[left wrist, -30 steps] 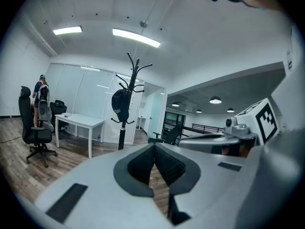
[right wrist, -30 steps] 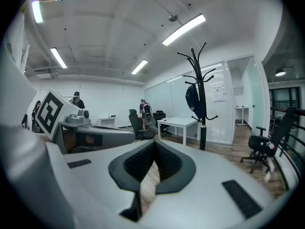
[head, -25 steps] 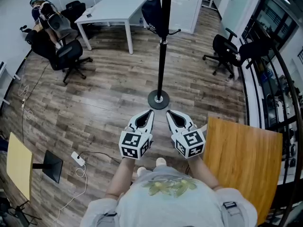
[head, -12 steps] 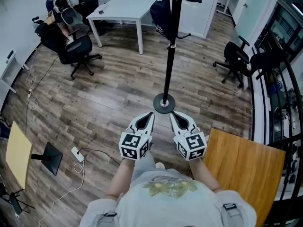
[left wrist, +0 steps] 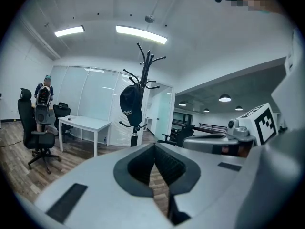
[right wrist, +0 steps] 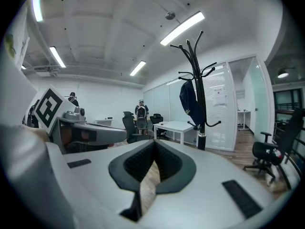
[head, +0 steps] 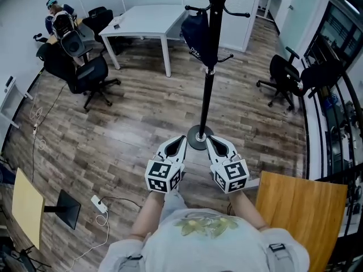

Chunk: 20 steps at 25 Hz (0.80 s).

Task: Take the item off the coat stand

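A: Risk check on the black metal coat stand [head: 208,84]?

B: The dark navy cloth item with white print [head: 197,33], probably a cap, hangs from a peg high on the stand's pole, on the stand's left side as the person faces it. Dragging it sideways instead of lifting it clear of the peg would likely snag it and rock the stand on its round base [head: 199,137]. Neighbouring pegs crowd the approach, so a jaw could clip one.

A: Grip risk?

B: It's soft fabric. A shallow pinch probably slips off.

A: Tool state?

B: The left gripper [head: 181,140] is clenched, pads together, nothing between them. The right gripper [head: 208,140] is the same, closed and empty. Both sit side by side on the near side of the stand, low, well short of the item and touching nothing. Both need to open before any grasp. Arriving closed would just knock the item.
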Motion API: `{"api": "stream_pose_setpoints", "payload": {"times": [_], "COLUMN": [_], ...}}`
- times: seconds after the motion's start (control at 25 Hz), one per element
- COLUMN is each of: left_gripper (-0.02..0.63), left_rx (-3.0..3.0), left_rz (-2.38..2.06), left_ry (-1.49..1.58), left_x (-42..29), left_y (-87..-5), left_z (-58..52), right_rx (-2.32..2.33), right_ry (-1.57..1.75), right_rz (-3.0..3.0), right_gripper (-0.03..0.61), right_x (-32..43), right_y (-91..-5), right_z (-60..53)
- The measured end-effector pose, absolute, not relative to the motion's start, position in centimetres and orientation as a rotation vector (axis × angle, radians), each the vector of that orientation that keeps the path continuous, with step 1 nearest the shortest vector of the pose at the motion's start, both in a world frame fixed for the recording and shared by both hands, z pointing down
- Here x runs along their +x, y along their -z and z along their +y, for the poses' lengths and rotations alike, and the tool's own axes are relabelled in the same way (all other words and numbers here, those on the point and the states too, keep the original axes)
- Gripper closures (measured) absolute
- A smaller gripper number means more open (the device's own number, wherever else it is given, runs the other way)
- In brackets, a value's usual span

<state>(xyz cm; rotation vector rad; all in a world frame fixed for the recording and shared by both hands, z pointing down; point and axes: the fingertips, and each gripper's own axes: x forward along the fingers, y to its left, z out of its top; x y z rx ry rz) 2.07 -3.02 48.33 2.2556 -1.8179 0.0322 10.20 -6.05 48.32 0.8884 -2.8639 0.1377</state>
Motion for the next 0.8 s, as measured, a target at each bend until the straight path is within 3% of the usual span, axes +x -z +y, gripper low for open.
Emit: {"api": "stream_pose_setpoints", "payload": {"times": [0.8], "left_gripper": [0.598], "left_rx": [2.439], "left_rz": [-1.656], "left_ry": [-0.024], "left_x": [-12.6], "left_y": [-45.9], "left_z": [-18.0], "right_rx": [1.241], "right_ry": [-0.089], "right_rz": [-2.756], "right_gripper": [0.569], "right_x": [-1.1], "right_y": [-46.4], "right_z": [-18.9]}}
